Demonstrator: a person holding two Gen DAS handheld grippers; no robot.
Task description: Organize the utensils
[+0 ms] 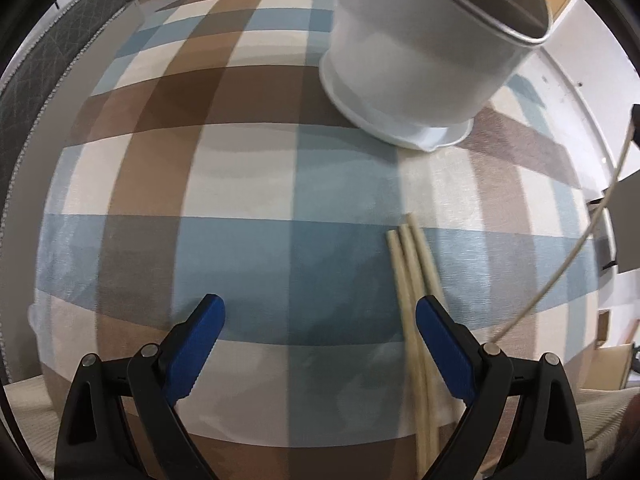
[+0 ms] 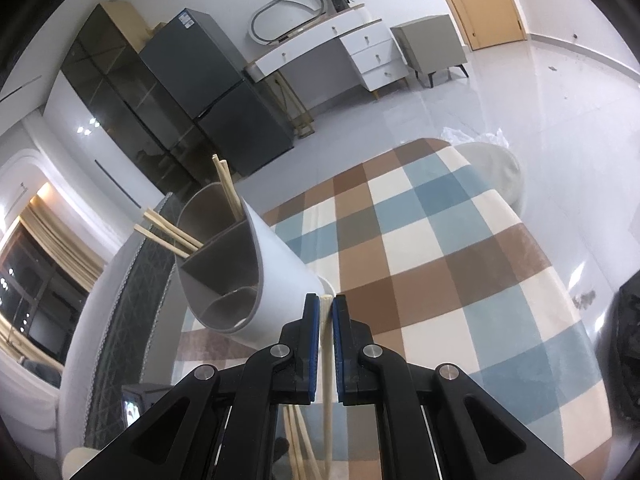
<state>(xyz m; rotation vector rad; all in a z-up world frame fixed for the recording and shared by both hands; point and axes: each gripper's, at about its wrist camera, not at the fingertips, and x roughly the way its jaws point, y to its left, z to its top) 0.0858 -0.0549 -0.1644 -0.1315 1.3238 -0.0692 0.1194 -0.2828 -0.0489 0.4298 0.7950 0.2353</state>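
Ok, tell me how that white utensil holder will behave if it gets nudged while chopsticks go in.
The white utensil holder stands tall on a narrower foot, so it may tip if pushed near the rim. It sits on soft checked cloth, so it probably drags rather than slides. It looks thin-walled and likely light; the few chopsticks inside add little weight.

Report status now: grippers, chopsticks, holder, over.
Left gripper open, empty. Right gripper shut on one chopstick. Three chopsticks loose on cloth; holder has some. Nothing blocking.

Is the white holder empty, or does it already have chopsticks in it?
Not empty. Right wrist view shows the holder with chopsticks sticking out of its far compartments; the nearest compartment looks empty.
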